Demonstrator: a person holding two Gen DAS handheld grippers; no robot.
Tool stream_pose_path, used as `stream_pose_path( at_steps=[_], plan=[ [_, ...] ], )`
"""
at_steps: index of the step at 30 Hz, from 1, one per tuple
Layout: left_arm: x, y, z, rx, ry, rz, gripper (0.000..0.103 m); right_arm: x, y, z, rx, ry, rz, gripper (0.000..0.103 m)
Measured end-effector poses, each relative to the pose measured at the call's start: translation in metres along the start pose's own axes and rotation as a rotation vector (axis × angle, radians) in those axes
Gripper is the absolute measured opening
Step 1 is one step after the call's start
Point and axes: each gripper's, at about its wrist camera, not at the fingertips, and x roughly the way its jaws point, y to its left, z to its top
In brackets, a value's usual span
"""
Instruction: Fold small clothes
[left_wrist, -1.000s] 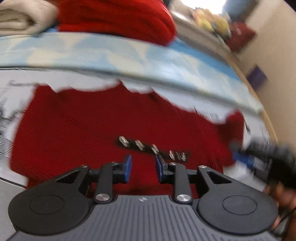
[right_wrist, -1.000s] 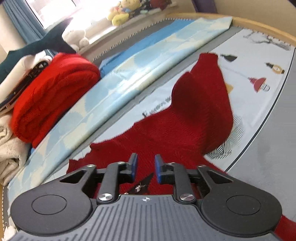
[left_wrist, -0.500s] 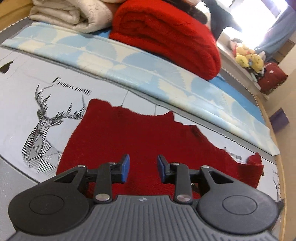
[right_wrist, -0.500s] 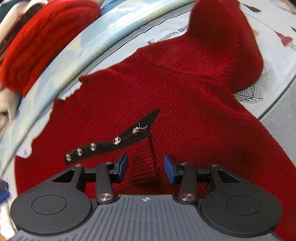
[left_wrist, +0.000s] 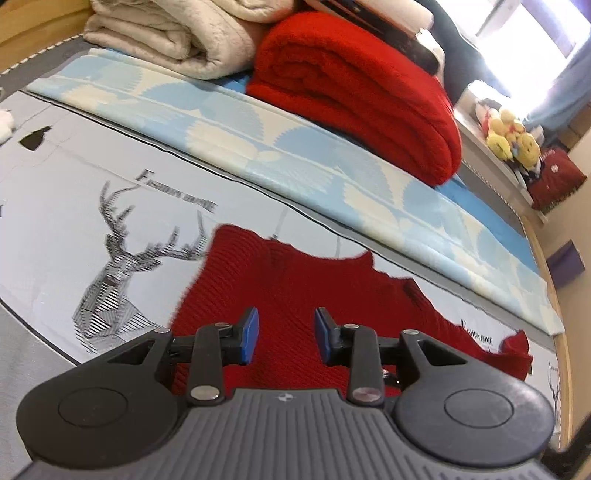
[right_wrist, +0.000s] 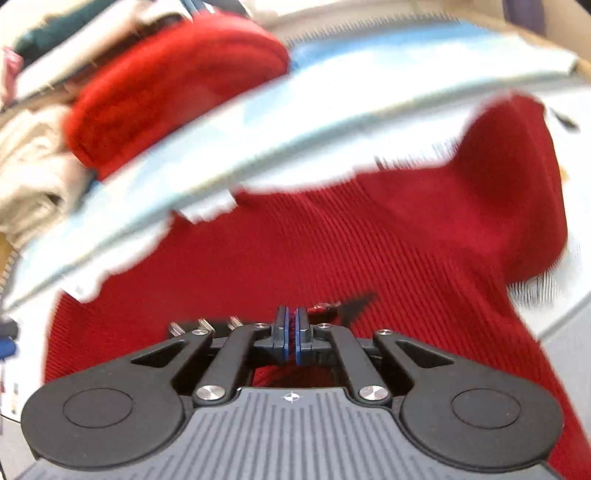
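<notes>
A small dark red knitted garment (left_wrist: 295, 288) lies spread on a printed bed sheet (left_wrist: 74, 206). My left gripper (left_wrist: 284, 332) is open and empty, just above the garment's near part. In the right wrist view the garment (right_wrist: 332, 251) fills the middle, with a black snap-button strip (right_wrist: 207, 326) near its lower edge. My right gripper (right_wrist: 291, 332) is shut on a fold of the red knit beside that strip. One sleeve (right_wrist: 517, 177) sticks out to the far right.
A light blue patterned folded mat (left_wrist: 295, 155) lies along the far side of the sheet. Behind it sit a rolled red blanket (left_wrist: 362, 88) and a cream blanket (left_wrist: 173, 37). Plush toys (left_wrist: 509, 136) sit on a shelf at the far right.
My right gripper has closed on the garment's edge by the snap strip and is moving, blurring its view. My left gripper has drawn back and swung left, staying open.
</notes>
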Motion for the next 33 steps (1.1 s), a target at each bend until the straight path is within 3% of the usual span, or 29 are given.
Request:
stream_pose_path(
  at_steps=[2,5,9,12,16,19,22,23,24,27,30,33],
  plan=[
    [-0.004,0.012,0.006,-0.027,-0.014,0.016,0.037,-0.014,-0.001,0.018,-0.032,-0.092,-0.011,0.002],
    [-0.009,0.031,0.014,-0.056,-0.038,0.047,0.037,-0.024,-0.025,0.043,-0.019,-0.169,-0.107,0.002],
    [-0.007,0.043,0.017,-0.059,-0.034,0.08,0.037,0.004,-0.063,0.051,0.066,0.017,-0.196,0.002],
    [0.001,0.04,0.013,-0.042,-0.012,0.077,0.037,0.004,-0.077,0.046,0.134,0.012,-0.313,0.006],
    [0.017,0.02,0.0,0.019,0.028,0.049,0.036,0.004,-0.058,0.049,0.094,-0.048,-0.177,0.006],
    [0.038,0.008,-0.015,0.073,0.086,0.019,0.03,0.026,-0.061,0.041,0.087,0.065,-0.083,0.007],
    [0.066,0.005,-0.036,0.131,0.148,0.029,0.02,0.06,-0.078,0.024,0.09,0.255,-0.157,0.01],
    [0.079,0.008,-0.044,0.145,0.191,0.067,0.016,0.063,-0.085,0.019,0.111,0.272,-0.17,0.01],
    [0.089,0.013,-0.051,0.15,0.226,0.1,0.003,0.062,-0.091,0.019,0.146,0.263,-0.154,0.01],
    [0.085,0.011,-0.046,0.128,0.225,0.116,0.003,0.051,-0.085,0.029,0.148,0.224,-0.114,0.011],
    [0.053,-0.009,-0.033,0.148,0.117,0.07,0.005,0.029,-0.092,0.048,0.131,0.084,-0.081,0.012],
    [0.039,-0.024,-0.028,0.163,0.075,0.021,0.008,0.007,-0.123,0.073,0.189,-0.084,-0.105,0.012]
  ],
)
